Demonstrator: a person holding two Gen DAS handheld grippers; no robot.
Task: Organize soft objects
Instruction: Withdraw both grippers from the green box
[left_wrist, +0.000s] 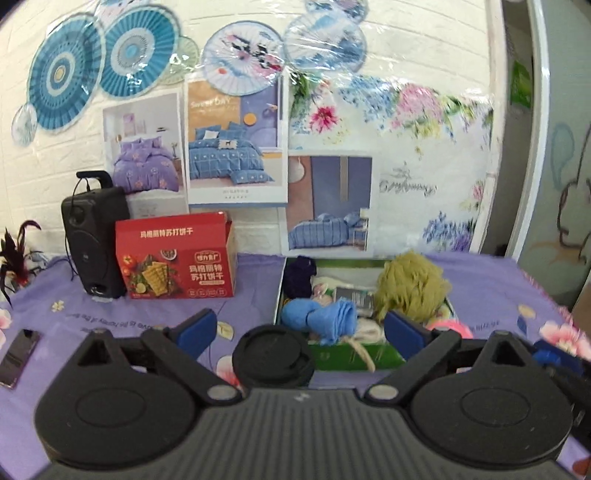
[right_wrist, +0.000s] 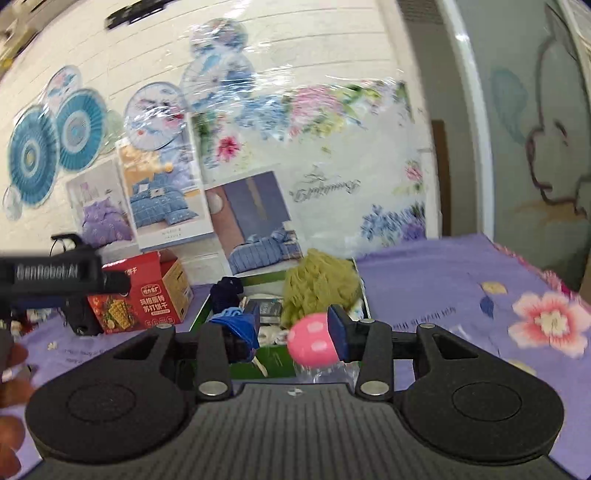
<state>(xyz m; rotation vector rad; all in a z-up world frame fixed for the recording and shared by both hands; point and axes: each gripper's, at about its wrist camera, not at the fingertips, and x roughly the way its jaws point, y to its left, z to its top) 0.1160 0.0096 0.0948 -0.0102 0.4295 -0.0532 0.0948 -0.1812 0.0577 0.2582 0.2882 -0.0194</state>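
An open green box (left_wrist: 354, 360) on the purple floral cloth holds several soft things: a blue cloth (left_wrist: 321, 317), a dark purple item (left_wrist: 301, 278) and a fluffy olive piece (left_wrist: 410, 286). My left gripper (left_wrist: 299, 328) is open wide in front of the box, with nothing between its pads. In the right wrist view, my right gripper (right_wrist: 293, 328) hovers at the near edge of the box (right_wrist: 275, 360). A pink ball with white dots (right_wrist: 312, 345) lies against its right pad (right_wrist: 338, 332). A gap shows between the ball and the left pad.
A red cracker box (left_wrist: 177, 260) and a black speaker (left_wrist: 92, 240) stand at the back left by the wall. A phone (left_wrist: 18, 356) lies near the left edge. The left gripper's body (right_wrist: 55, 275) crosses the right wrist view's left side, with a hand (right_wrist: 11, 373) below.
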